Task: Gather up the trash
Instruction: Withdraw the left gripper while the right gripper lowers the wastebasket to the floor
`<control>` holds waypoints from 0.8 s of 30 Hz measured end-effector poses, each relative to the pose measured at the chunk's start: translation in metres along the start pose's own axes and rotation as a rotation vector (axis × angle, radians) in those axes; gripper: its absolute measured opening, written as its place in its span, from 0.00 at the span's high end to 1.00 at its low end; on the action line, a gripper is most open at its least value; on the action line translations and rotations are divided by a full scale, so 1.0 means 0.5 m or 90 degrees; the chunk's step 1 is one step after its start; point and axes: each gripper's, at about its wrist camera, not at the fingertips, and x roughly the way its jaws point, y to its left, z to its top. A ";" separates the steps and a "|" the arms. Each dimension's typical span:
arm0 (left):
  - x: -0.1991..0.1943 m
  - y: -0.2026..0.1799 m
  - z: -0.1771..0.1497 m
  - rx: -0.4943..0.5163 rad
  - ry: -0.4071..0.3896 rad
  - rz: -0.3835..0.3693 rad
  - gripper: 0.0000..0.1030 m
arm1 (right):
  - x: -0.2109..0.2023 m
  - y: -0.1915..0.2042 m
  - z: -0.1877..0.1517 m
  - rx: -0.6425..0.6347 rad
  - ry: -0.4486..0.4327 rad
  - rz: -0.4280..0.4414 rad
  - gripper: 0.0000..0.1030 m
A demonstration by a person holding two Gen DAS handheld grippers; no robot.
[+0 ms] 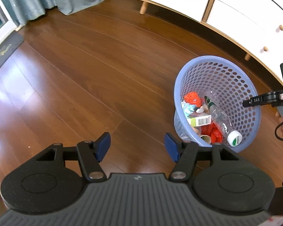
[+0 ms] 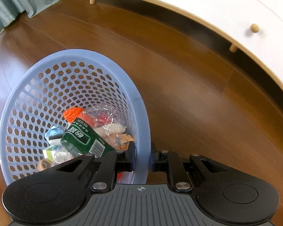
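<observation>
Right gripper [image 2: 142,157] fingers clamped on basket [image 2: 141,113] rim; bottle [image 2: 83,141] and scraps inside. Left gripper [image 1: 137,146] fingers apart, empty, over bare floor [image 1: 103,66]. Judged step: carrying basket. Next: find remaining trash, or set basket down.

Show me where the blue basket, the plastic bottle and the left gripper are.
blue basket [image 1: 215,60]: left wrist view, far rim.
plastic bottle [image 1: 219,115]: left wrist view, clear body.
left gripper [image 1: 137,146]: left wrist view, gap between its open blue pads.
</observation>
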 end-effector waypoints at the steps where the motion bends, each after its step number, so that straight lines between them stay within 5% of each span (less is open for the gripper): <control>1: -0.003 -0.003 -0.003 -0.001 -0.002 0.007 0.42 | 0.004 0.006 0.000 0.003 0.004 0.006 0.89; 8: -0.020 0.003 -0.026 -0.047 -0.009 0.043 0.36 | 0.040 0.075 -0.003 0.045 0.059 0.082 0.95; 24: -0.066 0.097 -0.168 -0.192 -0.029 0.115 0.36 | 0.067 0.328 0.001 -0.005 0.055 0.111 0.97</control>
